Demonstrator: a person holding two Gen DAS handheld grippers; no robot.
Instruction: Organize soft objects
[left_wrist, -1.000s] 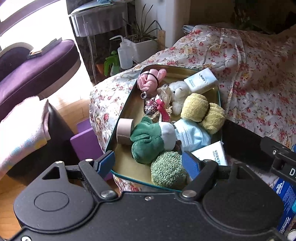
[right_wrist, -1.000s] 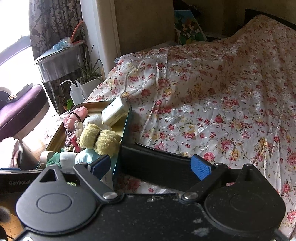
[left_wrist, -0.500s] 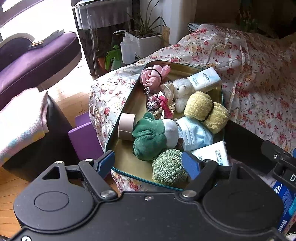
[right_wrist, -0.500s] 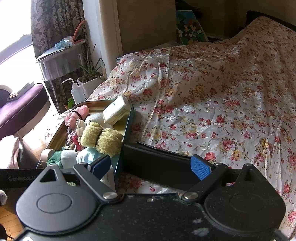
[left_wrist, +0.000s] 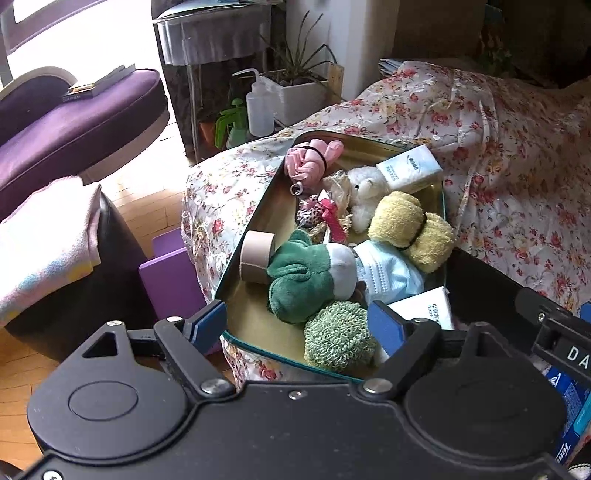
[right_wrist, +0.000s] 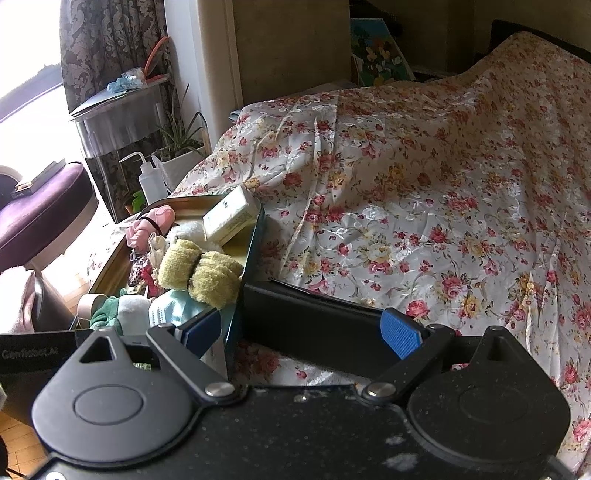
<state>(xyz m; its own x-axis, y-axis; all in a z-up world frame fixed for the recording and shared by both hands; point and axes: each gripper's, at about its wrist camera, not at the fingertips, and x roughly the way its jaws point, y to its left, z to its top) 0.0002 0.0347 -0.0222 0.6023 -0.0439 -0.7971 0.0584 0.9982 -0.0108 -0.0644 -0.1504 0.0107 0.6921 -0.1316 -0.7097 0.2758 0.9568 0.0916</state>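
A gold metal tray (left_wrist: 255, 314) on the flowered bed holds soft things: a green plush (left_wrist: 301, 275), a green knitted ball (left_wrist: 338, 341), a yellow rolled towel (left_wrist: 412, 225), a blue face mask (left_wrist: 386, 275), a white plush (left_wrist: 364, 188) and a pink cloth roll (left_wrist: 308, 164). My left gripper (left_wrist: 297, 325) is open and empty, just short of the tray's near edge, above the knitted ball. My right gripper (right_wrist: 299, 330) is open and empty over a black box (right_wrist: 306, 325) beside the tray (right_wrist: 255, 236).
Tissue packs (left_wrist: 410, 168) and a tape roll (left_wrist: 256, 253) also lie in the tray. A purple block (left_wrist: 171, 273), a black stool with a folded blanket (left_wrist: 44, 236) and a purple sofa (left_wrist: 74, 122) stand left of the bed. The flowered bedspread (right_wrist: 443, 192) stretches right.
Both grippers have drifted slightly; the tray sits a little higher and further right in the left wrist view. Both stay open and nothing has been picked up.
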